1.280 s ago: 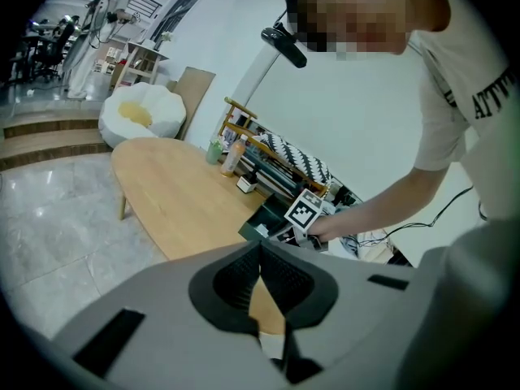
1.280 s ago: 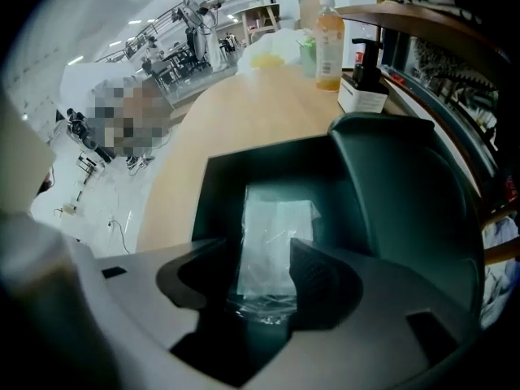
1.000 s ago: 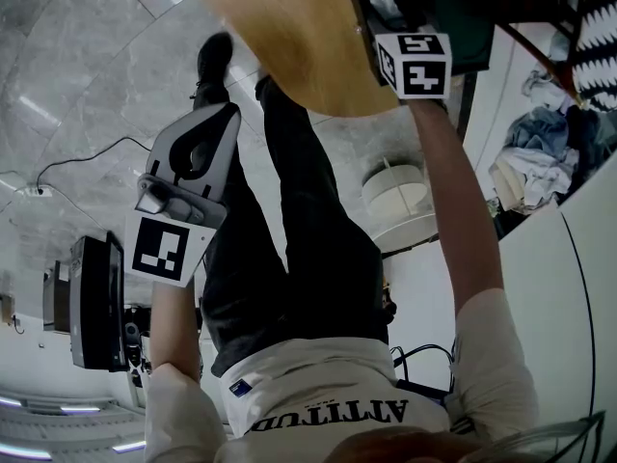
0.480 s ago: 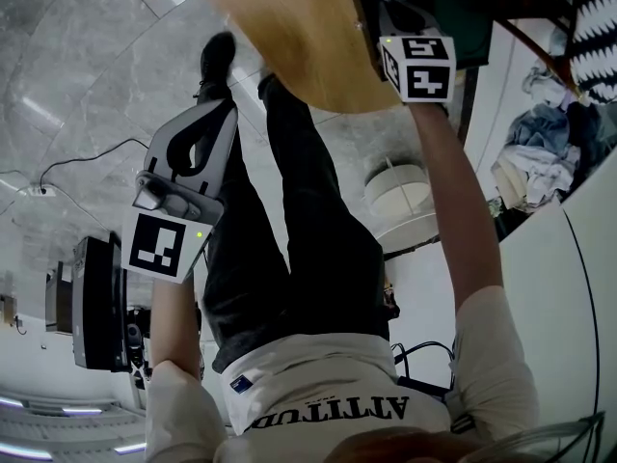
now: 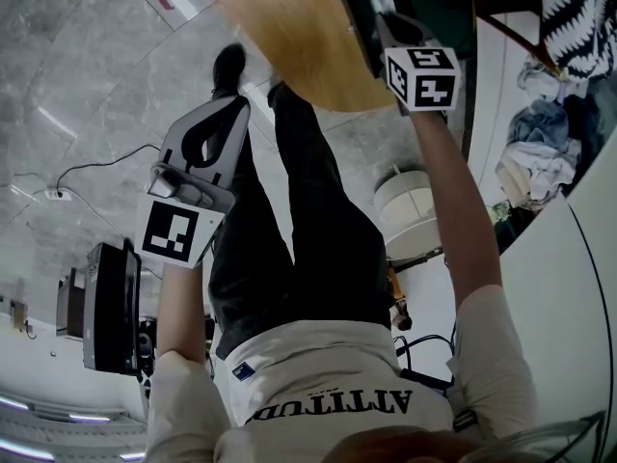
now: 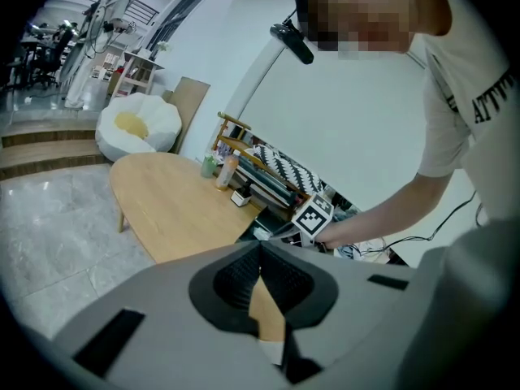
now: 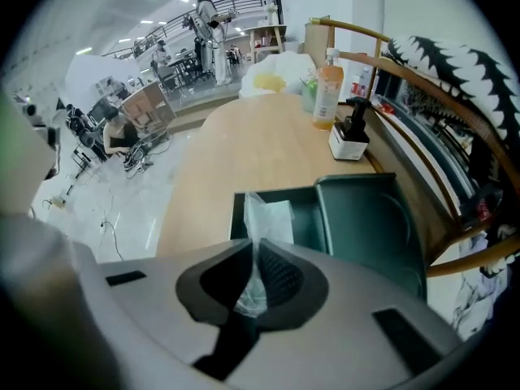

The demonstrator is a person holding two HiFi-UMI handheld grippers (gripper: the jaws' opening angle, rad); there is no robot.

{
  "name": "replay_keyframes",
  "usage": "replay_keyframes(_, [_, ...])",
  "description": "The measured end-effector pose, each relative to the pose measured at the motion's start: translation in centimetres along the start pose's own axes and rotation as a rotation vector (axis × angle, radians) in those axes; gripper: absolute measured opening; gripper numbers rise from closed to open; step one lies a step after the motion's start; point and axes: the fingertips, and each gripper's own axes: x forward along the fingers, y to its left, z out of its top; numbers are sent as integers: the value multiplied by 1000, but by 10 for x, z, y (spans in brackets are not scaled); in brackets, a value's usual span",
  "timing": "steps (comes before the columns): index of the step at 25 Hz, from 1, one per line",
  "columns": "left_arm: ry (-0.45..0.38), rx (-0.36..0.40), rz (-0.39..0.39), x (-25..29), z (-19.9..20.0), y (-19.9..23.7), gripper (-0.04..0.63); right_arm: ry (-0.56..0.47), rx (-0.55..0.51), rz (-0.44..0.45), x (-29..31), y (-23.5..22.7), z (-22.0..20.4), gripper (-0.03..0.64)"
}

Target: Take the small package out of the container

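Right gripper [image 7: 256, 249] is pinching the small package [image 7: 266, 216] just above the container [image 7: 366, 218].
Its jaws have just been closing on the thin, crinkly clear pouch over the smooth dark-green bin. The lift-out seems under way, and carrying it clear of the rim comes next. Left gripper [image 6: 260, 258] is idling, jaws pressed together, empty.

The white shirt [image 5: 318, 379] reads "ATTITUD"
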Motion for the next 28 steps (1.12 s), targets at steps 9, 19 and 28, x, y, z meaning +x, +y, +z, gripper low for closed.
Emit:
replay_keyframes(9, [-34, 46, 4, -30, 54, -24, 21, -69, 48, 27, -75, 11, 26, 35])
replay_keyframes(19, [-74, 98, -2, -74, 108, -63, 21, -168, 95, 41, -169, 29, 55, 35])
replay_keyframes(28, [-76, 190, -37, -123, 154, -107, 21, -250, 119, 28, -269, 48, 72, 34])
